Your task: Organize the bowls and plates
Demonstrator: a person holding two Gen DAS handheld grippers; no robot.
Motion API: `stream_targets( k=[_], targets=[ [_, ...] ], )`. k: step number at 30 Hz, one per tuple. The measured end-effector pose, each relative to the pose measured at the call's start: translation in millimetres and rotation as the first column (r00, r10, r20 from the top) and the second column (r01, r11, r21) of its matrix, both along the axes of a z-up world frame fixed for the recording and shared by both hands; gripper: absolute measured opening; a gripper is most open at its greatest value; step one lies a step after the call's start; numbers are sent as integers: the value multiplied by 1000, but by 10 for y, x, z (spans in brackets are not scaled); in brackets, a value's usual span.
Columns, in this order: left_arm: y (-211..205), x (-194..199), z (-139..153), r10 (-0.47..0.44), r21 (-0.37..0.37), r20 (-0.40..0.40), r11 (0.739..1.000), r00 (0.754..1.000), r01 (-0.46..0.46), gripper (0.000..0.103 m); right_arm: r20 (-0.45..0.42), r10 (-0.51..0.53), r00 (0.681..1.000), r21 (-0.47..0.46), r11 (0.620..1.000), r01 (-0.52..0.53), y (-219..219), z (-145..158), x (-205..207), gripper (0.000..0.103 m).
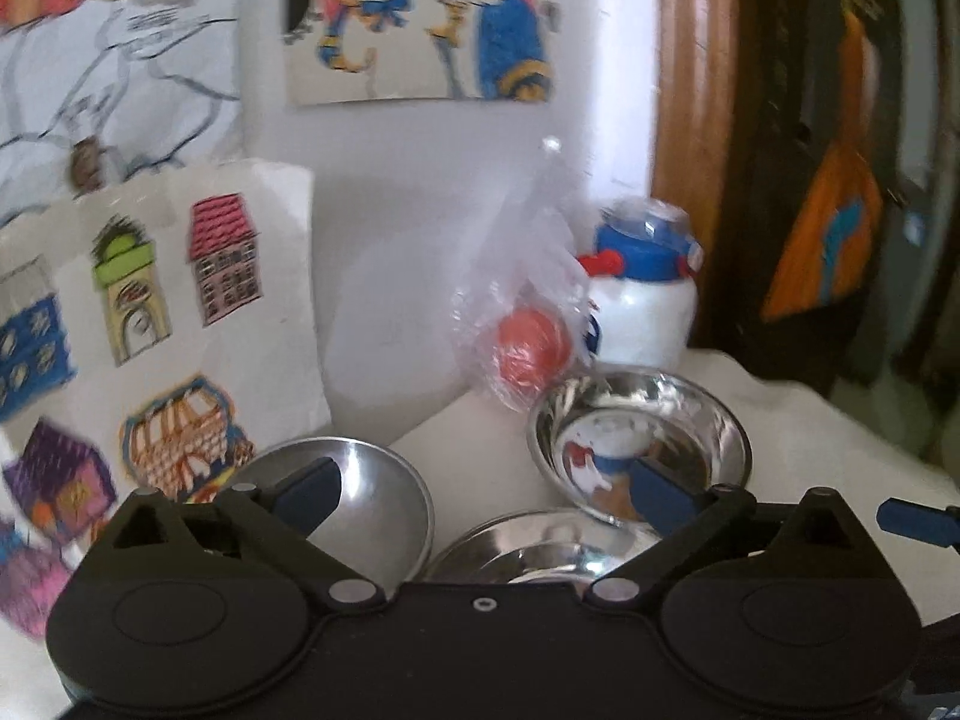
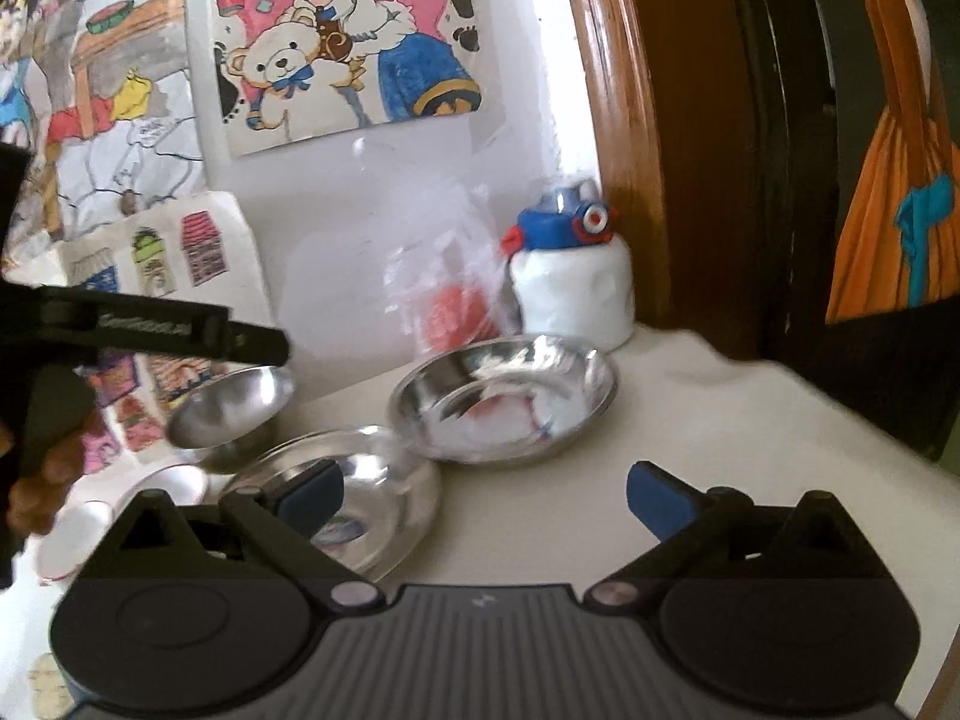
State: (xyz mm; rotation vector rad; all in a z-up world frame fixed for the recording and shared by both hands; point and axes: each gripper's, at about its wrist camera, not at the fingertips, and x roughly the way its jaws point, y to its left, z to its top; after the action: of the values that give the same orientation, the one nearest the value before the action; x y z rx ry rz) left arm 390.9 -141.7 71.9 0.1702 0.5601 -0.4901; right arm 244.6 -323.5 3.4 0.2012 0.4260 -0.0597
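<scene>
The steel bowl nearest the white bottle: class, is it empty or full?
Empty: the steel bowl shows bare shiny metal inside, only reflections, in both views.

Soft daylight falls on the white wall [image 1: 390, 276], glare flares in the steel bowls [image 1: 639, 432] near the table's [image 2: 690, 420] far edge, both fisheye views bend at the rims, and motion blur smears the drawings [image 1: 138, 312].

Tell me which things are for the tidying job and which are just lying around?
For the job: steel bowl, steel plate, flat steel dish.

Lying around: white bottle, plastic bag with something red, drawings on the wall.
</scene>
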Motion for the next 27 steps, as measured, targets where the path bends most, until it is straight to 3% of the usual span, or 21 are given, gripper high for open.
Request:
stream_targets(
  k=[6, 12, 21, 27],
  targets=[
    [-122, 155, -59, -137, 172, -2, 976, 991, 135, 102, -34, 32, 999, 123, 992, -28, 220, -166, -132, 103],
    [-328, 214, -241, -267, 339, -36, 903, 963, 263, 102, -79, 63, 995, 208, 977, -45, 371, -341, -161, 103],
    [-434, 212, -398, -332, 439, -66, 837, 941, 326, 102, -87, 65, 994, 267, 963, -40, 412, -426, -135, 103],
    [-462, 288, -431, -363, 467, -109, 803, 925, 370, 102, -65, 55, 996, 316, 948, -32, 389, -482, -64, 103]
  ],
)
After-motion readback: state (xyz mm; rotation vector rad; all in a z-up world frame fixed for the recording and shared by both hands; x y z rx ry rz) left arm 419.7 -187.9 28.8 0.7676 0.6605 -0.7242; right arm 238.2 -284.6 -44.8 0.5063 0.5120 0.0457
